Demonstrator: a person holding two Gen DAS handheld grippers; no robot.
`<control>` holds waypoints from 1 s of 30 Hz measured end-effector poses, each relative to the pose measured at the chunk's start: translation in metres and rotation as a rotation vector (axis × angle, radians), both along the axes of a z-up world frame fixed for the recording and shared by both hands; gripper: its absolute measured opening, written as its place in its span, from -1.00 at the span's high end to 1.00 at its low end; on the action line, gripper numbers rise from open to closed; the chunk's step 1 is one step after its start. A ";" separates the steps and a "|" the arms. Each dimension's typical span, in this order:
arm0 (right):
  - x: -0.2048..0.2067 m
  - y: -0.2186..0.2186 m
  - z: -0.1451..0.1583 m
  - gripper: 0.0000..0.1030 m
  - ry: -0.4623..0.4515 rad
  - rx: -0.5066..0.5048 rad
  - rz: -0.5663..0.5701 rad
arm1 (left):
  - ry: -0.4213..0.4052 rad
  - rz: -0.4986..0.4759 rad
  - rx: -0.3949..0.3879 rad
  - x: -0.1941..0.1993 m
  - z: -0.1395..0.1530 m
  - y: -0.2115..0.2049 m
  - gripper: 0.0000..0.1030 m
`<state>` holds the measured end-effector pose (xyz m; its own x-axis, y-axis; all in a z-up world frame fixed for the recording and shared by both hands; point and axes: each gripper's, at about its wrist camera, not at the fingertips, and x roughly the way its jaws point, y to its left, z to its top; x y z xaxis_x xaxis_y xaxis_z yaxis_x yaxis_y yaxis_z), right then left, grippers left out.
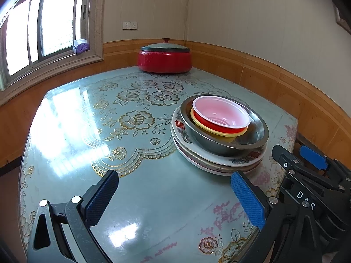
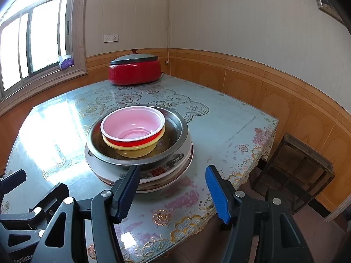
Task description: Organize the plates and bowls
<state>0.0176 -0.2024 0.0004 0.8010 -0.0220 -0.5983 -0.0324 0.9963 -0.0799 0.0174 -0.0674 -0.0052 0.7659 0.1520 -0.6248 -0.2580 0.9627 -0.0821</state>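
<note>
A stack stands on the table: patterned white plates (image 1: 208, 156) (image 2: 158, 175) at the bottom, a steel bowl (image 1: 252, 135) (image 2: 177, 131) on them, a yellow bowl (image 1: 221, 134) (image 2: 136, 151) in it, and a red bowl with a pink inside (image 1: 219, 111) (image 2: 131, 122) on top. My left gripper (image 1: 175, 199) is open and empty, low over the table, left of and in front of the stack. My right gripper (image 2: 173, 192) is open and empty just in front of the plates; it also shows at the right edge of the left wrist view (image 1: 307, 164).
A red electric pot with a grey lid (image 1: 164, 58) (image 2: 135, 69) sits at the table's far edge by the wall. The floral glass-topped table (image 1: 142, 197) (image 2: 230, 127) ends at the right, where a dark wooden stool (image 2: 294, 171) stands on the floor.
</note>
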 end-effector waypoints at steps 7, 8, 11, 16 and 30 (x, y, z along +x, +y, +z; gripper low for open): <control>0.000 0.000 0.000 -0.21 0.001 0.003 0.008 | -0.007 0.004 0.003 -0.003 0.002 0.000 -0.99; 0.000 0.000 0.000 -0.21 0.001 0.003 0.008 | -0.009 0.007 0.003 -0.004 0.003 0.001 -0.99; -0.001 0.001 0.000 -0.21 0.002 0.003 0.010 | -0.011 0.008 -0.001 -0.005 0.003 0.001 -0.99; 0.000 0.001 -0.001 -0.21 0.003 0.002 0.009 | -0.021 0.014 0.014 -0.006 0.006 0.000 -0.99; 0.001 0.002 -0.004 -0.21 0.010 -0.003 0.012 | -0.036 0.005 -0.031 -0.005 0.003 0.004 -0.98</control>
<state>0.0185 -0.2008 -0.0033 0.7954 -0.0138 -0.6059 -0.0453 0.9956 -0.0821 0.0123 -0.0631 -0.0017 0.7870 0.1367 -0.6016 -0.2588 0.9584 -0.1208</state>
